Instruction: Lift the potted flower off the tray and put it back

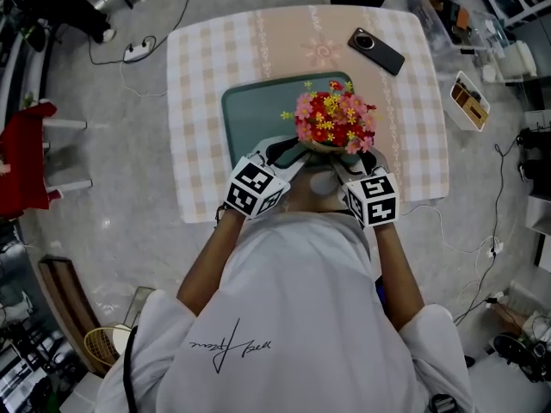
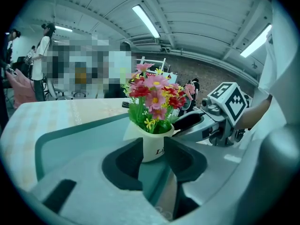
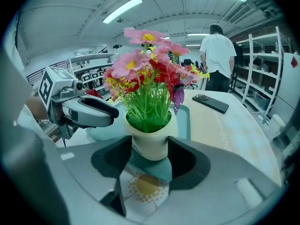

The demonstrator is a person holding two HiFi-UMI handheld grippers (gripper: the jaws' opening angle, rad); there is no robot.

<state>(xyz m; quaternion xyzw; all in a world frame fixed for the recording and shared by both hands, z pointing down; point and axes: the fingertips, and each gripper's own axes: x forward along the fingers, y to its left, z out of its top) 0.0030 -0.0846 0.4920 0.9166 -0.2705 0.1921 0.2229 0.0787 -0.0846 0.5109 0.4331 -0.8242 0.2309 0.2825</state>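
Two-handed hold: we've got the potted flower (image 1: 334, 120) caught btwn both sets of jaws at once. The left hand-held gripper (image 2: 152, 146) has its dark pads pressed on opposite sides of the white pot, low on the wall, under the rim. The right hand-held gripper (image 3: 149, 149) clamps the same pot the same way, from just beside the left one. Both come in from the near side & slant down, so the blooms stand above the jaws and don't get crushed. We judge the double grip is there to keep a top-heavy pot upright, since one pair alone might let it tip. The pot stands upright directly ahead of both grippers, over the near part of the green tray (image 1: 250, 114). We can't tell whether its base has left the tray, as the jaws hide it. The tray sits on the cloth-covered bench (image 1: 200, 101). A phone (image 1: 376, 51) lies well beyond the right hand-held gripper. Our read: grip made, lift to come.
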